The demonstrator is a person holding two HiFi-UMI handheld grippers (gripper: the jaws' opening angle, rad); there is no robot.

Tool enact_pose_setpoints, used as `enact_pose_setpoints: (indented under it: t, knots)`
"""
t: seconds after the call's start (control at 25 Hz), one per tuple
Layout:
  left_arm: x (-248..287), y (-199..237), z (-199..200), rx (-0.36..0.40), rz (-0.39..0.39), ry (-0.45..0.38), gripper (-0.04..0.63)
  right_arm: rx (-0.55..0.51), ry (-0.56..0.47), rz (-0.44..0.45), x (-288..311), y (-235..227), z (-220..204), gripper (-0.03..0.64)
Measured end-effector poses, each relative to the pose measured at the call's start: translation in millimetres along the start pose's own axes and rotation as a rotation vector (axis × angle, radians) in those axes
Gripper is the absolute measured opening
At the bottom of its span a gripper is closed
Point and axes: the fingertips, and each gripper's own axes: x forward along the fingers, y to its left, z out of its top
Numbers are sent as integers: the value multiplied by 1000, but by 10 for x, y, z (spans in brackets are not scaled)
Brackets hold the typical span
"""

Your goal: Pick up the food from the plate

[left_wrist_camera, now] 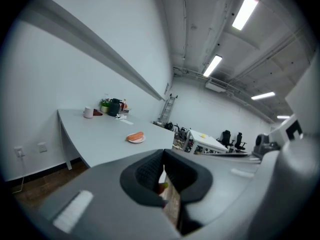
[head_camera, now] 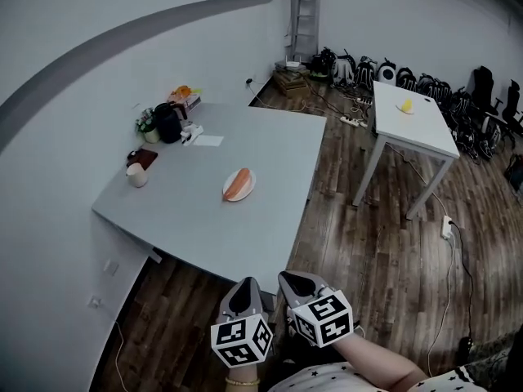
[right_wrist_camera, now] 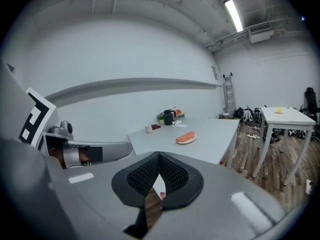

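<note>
While the food (head_camera: 240,182) lies untouched on its plate (head_camera: 232,197), out near the middle of the grey table (head_camera: 188,219), the task looks to be at its very start: the reach is not yet made. Left gripper (head_camera: 245,294) and right gripper (head_camera: 301,286) sit side by side low in the head view, over the wooden floor (head_camera: 384,243) and short of the table's near edge, well apart from the plate. Each has its jaws pressed together at the tips, with nothing between them.

By my reading, the next move calls for one gripper to be carried forward over the table edge to the plate. Its jaws should be spread before it comes down and lined up across the narrow width of the food, a long orange piece, perhaps a sausage. Closing low enough to catch the food without tipping the shallow plate seems the point to watch.

The plate stands alone in its part of the tabletop. At the far end, near the wall (head_camera: 98,23), stand a pale cup (head_camera: 137,175), a dark jug (head_camera: 170,123), a small plant (head_camera: 147,124) and a sheet of paper (head_camera: 208,140). Beyond, a smaller white table (head_camera: 425,137) carries a yellow thing (head_camera: 405,105). A ladder (head_camera: 306,6) leans at the far wall, with chairs (head_camera: 484,84) and tangled cables (head_camera: 353,121) nearby. Strip lights (left_wrist_camera: 246,11) run along the ceiling.
</note>
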Motion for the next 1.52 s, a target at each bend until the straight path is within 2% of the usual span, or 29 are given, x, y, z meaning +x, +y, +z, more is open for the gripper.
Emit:
enact_pose_setpoints:
  t: [0.24, 0.4, 0.56, 0.64, 0.76, 0.88, 0.96, 1.12, 1.32, 1.44, 1.52]
  knots:
    - [779, 294, 118, 15, 0, 33, 8, 25, -12, -1, 780, -441, 261, -2]
    - [1461, 512, 370, 6, -21, 45, 8, 19, 47, 20, 1429, -751, 506, -1]
    - [2178, 870, 652, -33, 4, 69, 8, 16, 80, 21, 2107, -1067, 765, -2]
    - [2587, 1004, 683, -23, 20, 83, 9, 17, 90, 26, 2442, -1296, 802, -1]
    - [2944, 1043, 619, 48, 22, 114, 8, 13, 97, 39, 2609, -1489, 789, 0]
    - [3075, 1043, 575, 124, -30, 155, 15, 14, 102, 48, 2551, -1444, 793, -1]
    - [3386, 1144, 555, 164, -71, 201, 79, 29, 116, 52, 2709, -1514, 787, -1]
    - [4270, 1468, 358, 344, -129, 383, 180, 76, 150, 44, 3242, -1816, 761, -2]
    - [4705, 1684, 74, 497, -114, 546, 226, 120, 172, 42, 3357, -1950, 682, 0]
    - [4833, 1756, -90, 544, -128, 624, 239, 145, 181, 35, 3402, -1995, 625, 0]
    - [4880, 1750, -172, 525, -154, 658, 224, 157, 189, 28, 3414, -2028, 577, -1]
